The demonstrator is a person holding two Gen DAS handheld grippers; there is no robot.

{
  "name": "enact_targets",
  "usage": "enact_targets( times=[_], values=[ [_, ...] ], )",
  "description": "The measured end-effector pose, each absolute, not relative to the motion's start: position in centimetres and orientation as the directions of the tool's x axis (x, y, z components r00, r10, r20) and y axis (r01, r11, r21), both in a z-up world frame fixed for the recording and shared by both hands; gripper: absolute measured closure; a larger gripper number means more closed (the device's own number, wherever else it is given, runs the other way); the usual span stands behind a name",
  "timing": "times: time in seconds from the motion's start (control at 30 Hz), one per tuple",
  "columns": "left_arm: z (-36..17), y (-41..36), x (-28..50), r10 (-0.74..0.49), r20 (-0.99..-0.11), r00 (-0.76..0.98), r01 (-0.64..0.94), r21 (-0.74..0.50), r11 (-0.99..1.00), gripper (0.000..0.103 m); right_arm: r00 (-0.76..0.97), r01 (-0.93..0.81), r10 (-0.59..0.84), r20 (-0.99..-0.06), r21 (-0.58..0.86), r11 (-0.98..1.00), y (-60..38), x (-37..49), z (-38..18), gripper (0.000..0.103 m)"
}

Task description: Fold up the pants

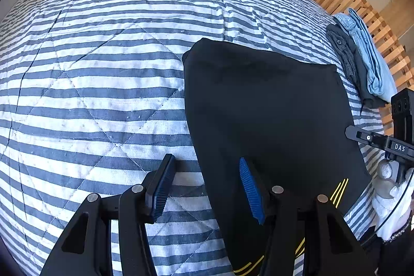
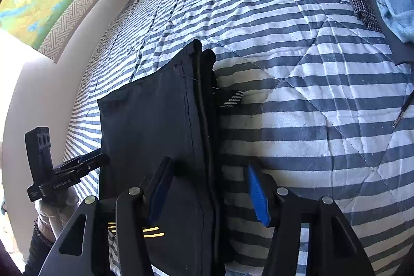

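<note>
Trouble here would come mostly from the black pants (image 1: 266, 105) being slack and layered. They lie folded on the striped quilt (image 1: 103, 84) of the bed, under and ahead of both tools. We hold the left tool (image 1: 207, 188) with its pads apart and nothing between them, one pad over the quilt and the other over the cloth, straddling the pants' edge. The right tool (image 2: 209, 193) also stands apart and empty, straddling the thick seamed edge (image 2: 204, 120) of the pants. If we close there, we judge we could pinch only the top layer, or catch quilt along with it, and the fold would slide open. The drawstring end (image 2: 233, 98) pokes out just beyond the right tool and could snag. The stacked clothes (image 1: 362, 61) lie well beyond, safe enough.
</note>
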State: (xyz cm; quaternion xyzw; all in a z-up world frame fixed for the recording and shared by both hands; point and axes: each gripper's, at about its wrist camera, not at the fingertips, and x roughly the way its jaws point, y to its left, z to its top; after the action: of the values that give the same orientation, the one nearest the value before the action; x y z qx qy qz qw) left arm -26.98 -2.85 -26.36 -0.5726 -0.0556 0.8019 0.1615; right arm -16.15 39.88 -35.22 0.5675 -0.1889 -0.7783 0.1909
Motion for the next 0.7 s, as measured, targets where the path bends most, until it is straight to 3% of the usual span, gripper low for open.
enact_targets(
  times=[0.7],
  values=[
    [-26.6, -3.7, -17.5, 0.411, -0.877, -0.249, -0.148, -0.385, -0.911, 0.049, -0.271, 0.107, -0.523, -0.808, 0.515, -0.850, 40.6, -14.8, -34.9, 0.051]
  ],
)
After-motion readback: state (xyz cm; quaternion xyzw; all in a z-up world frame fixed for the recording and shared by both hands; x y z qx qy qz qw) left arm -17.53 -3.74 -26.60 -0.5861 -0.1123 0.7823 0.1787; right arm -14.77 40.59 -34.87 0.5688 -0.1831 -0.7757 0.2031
